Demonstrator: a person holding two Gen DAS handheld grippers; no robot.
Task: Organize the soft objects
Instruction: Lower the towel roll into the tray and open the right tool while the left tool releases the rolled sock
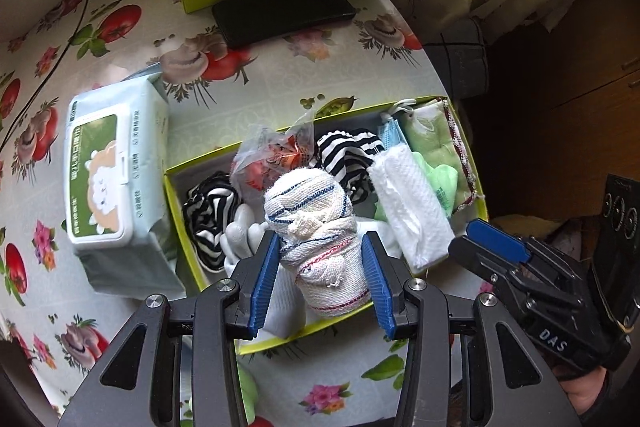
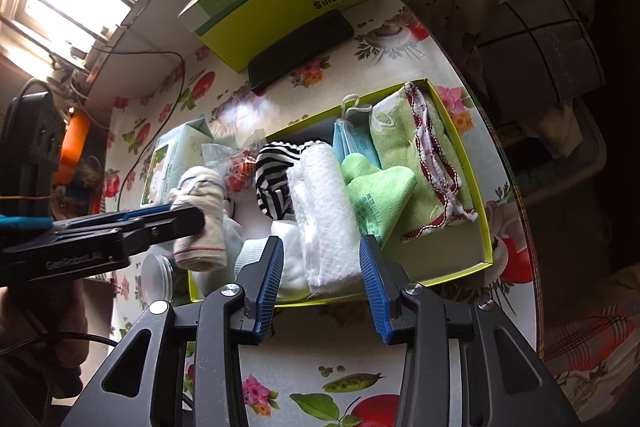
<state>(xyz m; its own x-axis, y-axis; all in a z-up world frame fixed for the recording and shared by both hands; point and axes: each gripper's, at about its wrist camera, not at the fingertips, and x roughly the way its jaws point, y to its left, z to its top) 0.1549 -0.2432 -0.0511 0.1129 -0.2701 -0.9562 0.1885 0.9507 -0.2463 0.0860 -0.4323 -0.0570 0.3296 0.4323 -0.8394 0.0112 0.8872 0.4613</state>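
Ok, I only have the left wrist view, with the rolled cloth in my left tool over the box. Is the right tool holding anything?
Observer: No. The right tool is open above the white towel, with its pads clear of it.
Operator: Any free space at the box's right end?
Observer: Yes. Bare floor of the box shows in front of the green cloth.
Operator: Anything outside the near left corner?
Observer: A clear round object, maybe a lid, sits on the table there, close to the rolled cloth.

Right tongs (image 2: 322,259) apparently agape over white towel (image 2: 326,211)
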